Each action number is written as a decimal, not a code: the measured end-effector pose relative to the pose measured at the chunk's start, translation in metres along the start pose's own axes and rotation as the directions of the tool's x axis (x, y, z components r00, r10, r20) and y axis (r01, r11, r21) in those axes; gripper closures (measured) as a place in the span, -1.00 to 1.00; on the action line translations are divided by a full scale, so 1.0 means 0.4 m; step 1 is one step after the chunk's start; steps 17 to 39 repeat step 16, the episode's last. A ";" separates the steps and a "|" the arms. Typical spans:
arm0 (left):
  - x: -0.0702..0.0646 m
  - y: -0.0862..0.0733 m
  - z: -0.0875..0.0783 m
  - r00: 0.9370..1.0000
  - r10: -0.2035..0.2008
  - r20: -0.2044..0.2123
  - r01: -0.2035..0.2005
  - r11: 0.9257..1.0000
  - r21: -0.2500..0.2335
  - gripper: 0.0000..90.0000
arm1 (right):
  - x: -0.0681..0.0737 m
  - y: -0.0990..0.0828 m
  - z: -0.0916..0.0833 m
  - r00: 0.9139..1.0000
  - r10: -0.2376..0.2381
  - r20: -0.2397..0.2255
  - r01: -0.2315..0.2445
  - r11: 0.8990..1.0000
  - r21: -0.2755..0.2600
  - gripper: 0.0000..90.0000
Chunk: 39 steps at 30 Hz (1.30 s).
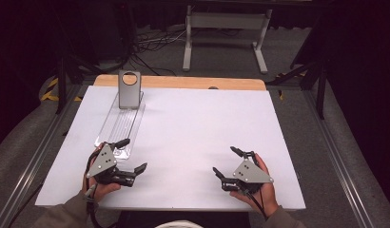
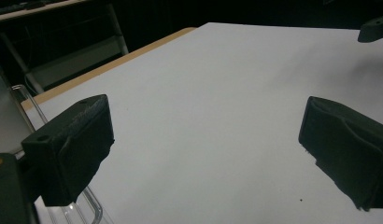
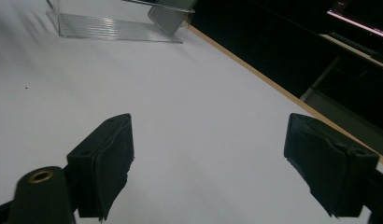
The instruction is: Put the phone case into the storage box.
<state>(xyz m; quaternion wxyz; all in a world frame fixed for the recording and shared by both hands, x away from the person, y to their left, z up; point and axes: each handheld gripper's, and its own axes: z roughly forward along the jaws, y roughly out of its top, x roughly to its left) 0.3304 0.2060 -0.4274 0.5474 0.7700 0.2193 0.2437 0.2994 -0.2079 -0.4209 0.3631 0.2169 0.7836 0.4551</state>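
Clear tray with upright plate blocks far-left; table centre open.

a clear tray lies at the table's left, a stand on its far end.

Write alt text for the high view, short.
A person's hands hold two open tools low over a white table: the left tool beside the near end of a clear plastic tray, the right tool over bare surface. A grey metal stand with a round hole stands upright at the tray's far end.
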 end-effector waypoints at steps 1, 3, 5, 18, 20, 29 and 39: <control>0.000 0.000 0.000 1.000 0.001 -0.002 -0.001 1.000 -0.003 -0.91 | 0.000 0.000 0.000 1.000 -0.001 0.001 0.001 1.000 -0.001 -0.62; -0.001 0.001 0.000 1.000 0.001 -0.001 -0.001 1.000 -0.001 -0.91 | 0.000 0.001 -0.001 1.000 -0.001 0.001 0.001 1.000 -0.002 -0.62; -0.002 0.001 0.000 1.000 0.006 -0.002 -0.006 1.000 0.001 -0.91 | 0.000 0.001 -0.001 1.000 0.001 -0.001 -0.001 1.000 -0.003 -0.62; -0.003 0.002 0.011 1.000 0.019 0.011 -0.019 1.000 0.012 -0.91 | -0.006 -0.005 -0.001 1.000 0.021 0.000 -0.021 1.000 0.001 -0.62; -0.003 0.002 0.011 1.000 0.019 0.011 -0.019 1.000 0.012 -0.91 | -0.006 -0.005 -0.001 1.000 0.021 0.000 -0.021 1.000 0.001 -0.62; -0.003 0.002 0.011 1.000 0.019 0.011 -0.019 1.000 0.012 -0.91 | -0.006 -0.005 -0.001 1.000 0.021 0.000 -0.021 1.000 0.001 -0.62; -0.003 0.002 0.011 1.000 0.019 0.011 -0.019 1.000 0.012 -0.91 | -0.006 -0.005 -0.001 1.000 0.021 0.000 -0.021 1.000 0.001 -0.62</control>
